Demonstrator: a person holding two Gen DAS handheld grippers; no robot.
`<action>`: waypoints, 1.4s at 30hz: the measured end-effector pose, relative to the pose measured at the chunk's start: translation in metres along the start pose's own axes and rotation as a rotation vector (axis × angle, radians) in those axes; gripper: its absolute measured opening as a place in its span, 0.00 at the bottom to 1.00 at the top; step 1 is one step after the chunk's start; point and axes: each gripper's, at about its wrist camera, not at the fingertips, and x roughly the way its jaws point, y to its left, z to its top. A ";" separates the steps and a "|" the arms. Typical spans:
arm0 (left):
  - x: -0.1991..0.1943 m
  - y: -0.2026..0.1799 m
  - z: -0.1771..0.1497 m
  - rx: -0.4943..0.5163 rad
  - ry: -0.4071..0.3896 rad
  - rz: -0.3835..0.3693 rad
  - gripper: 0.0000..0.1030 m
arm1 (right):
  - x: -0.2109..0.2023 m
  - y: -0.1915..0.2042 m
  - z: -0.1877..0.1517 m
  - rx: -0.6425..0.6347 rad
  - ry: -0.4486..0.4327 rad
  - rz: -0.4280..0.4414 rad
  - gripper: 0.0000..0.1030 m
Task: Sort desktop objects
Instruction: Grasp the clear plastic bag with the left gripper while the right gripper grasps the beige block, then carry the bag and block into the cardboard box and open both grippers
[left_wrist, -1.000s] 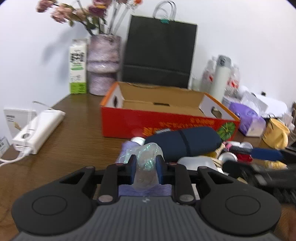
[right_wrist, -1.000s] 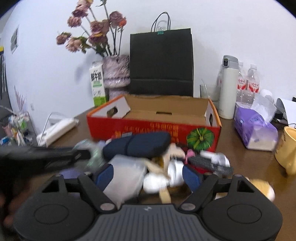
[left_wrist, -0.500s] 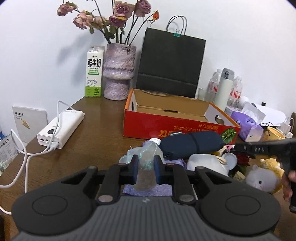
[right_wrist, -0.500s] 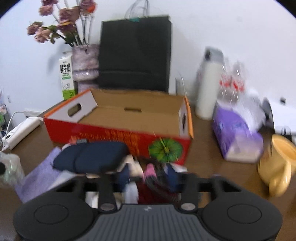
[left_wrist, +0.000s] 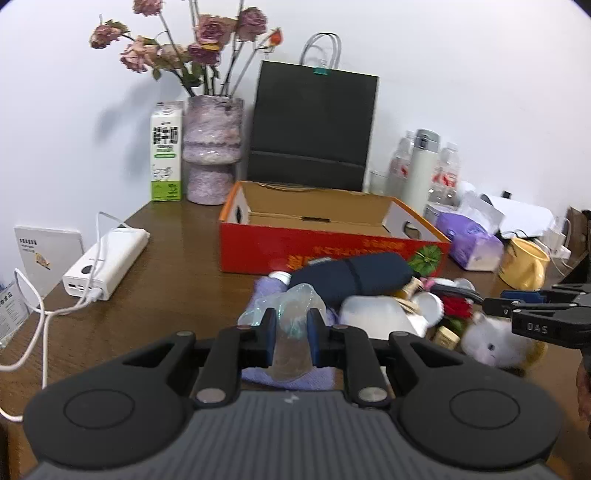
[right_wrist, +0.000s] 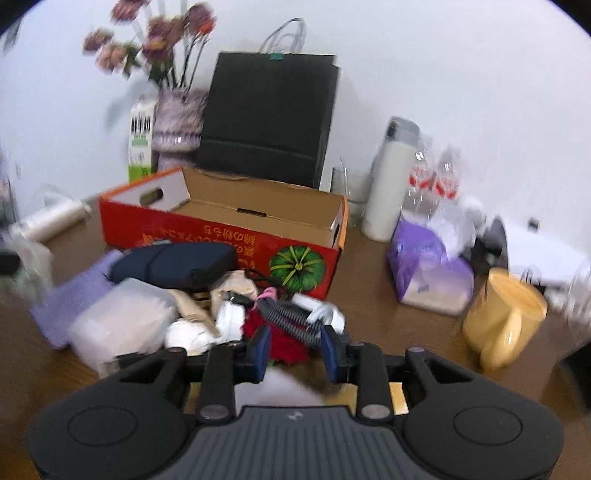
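A: Nearest, low centre of the left view?
B: The left gripper (left_wrist: 291, 332) is clenched on a crumpled clear bottle (left_wrist: 293, 325), above the purple cloth (left_wrist: 258, 295).
A: The right gripper (right_wrist: 295, 349)?
B: Narrowed; a white blur sits low between its fingers, so I cannot tell if it grips. "DAS" shows on its side at the left view's right edge.
A: Further back?
B: The pile (right_wrist: 207, 291), then the red box (left_wrist: 328, 243) with upside-down script, too blurred to read. The milk carton (left_wrist: 166, 151) is upper left.

At the back of the table (left_wrist: 177, 266), a milk carton (left_wrist: 166, 151) is seen just beside a vase (left_wrist: 213, 147) of dried roses (left_wrist: 207, 33), with a black paper bag (left_wrist: 314, 125) propped against the wall.
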 end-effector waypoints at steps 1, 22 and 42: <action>-0.001 -0.003 -0.002 0.007 0.005 -0.008 0.17 | -0.006 -0.003 -0.005 0.030 -0.003 0.036 0.28; -0.028 -0.023 -0.020 0.036 0.031 -0.008 0.17 | 0.001 0.042 -0.023 0.068 0.012 0.188 0.10; -0.044 -0.020 0.052 0.032 -0.031 -0.078 0.17 | -0.099 0.055 0.022 0.052 -0.190 0.240 0.10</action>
